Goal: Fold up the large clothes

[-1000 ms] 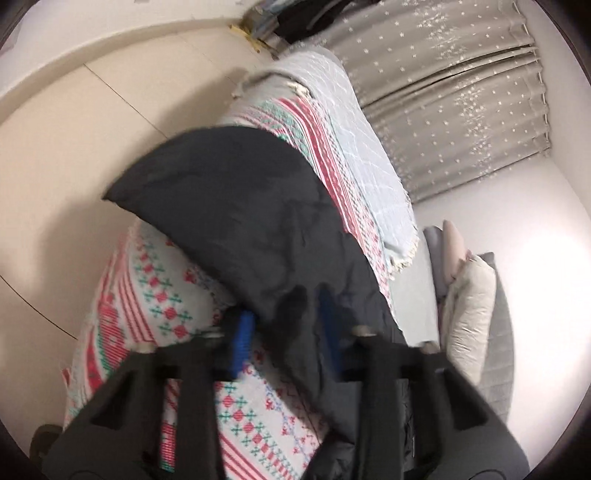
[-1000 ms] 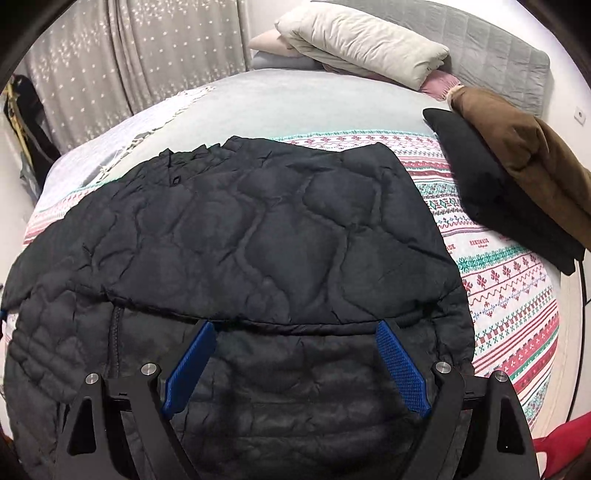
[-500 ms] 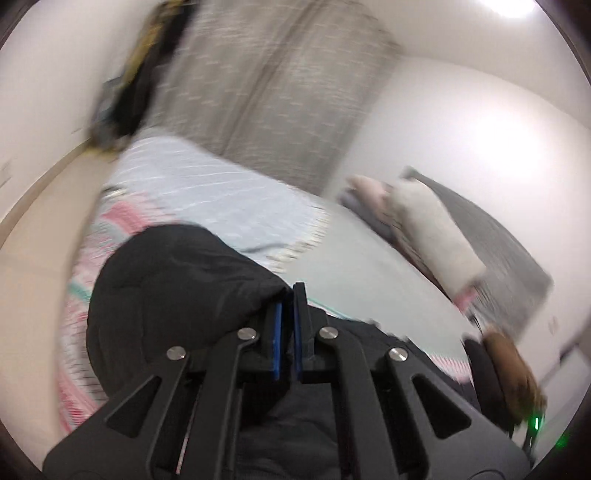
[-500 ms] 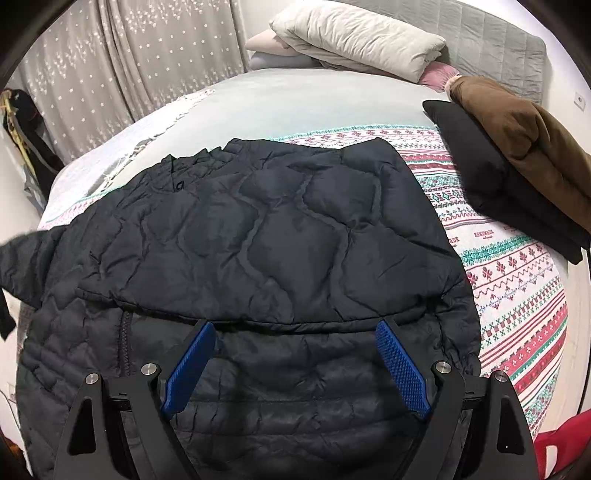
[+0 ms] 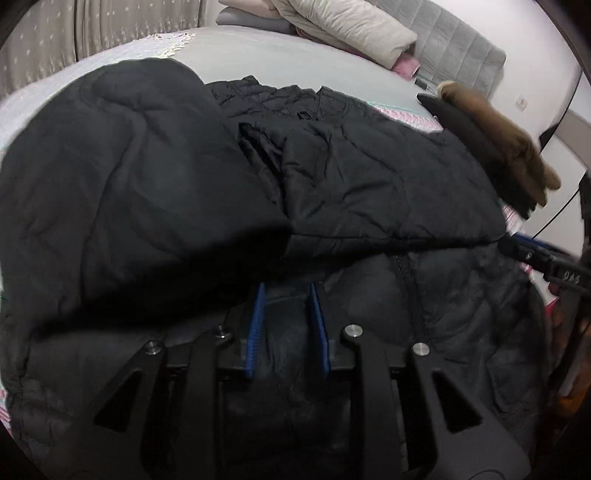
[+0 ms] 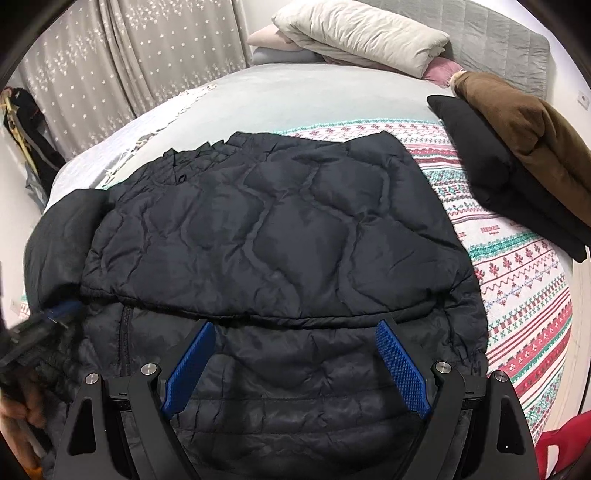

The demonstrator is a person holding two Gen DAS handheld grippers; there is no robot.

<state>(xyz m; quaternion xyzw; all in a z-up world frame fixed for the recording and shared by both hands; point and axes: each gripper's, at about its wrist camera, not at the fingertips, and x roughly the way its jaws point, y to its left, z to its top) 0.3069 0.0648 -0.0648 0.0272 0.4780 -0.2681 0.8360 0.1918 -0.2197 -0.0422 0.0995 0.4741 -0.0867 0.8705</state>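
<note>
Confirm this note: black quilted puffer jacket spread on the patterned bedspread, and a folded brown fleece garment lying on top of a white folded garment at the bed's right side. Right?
Not quite. In the right wrist view the brown fleece garment lies on a black folded garment, not a white one. The rest holds: the black quilted puffer jacket is spread on the patterned bedspread.

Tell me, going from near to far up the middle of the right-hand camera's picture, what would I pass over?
right gripper → black quilted jacket → patterned blanket → grey bedsheet → cream pillow
</note>
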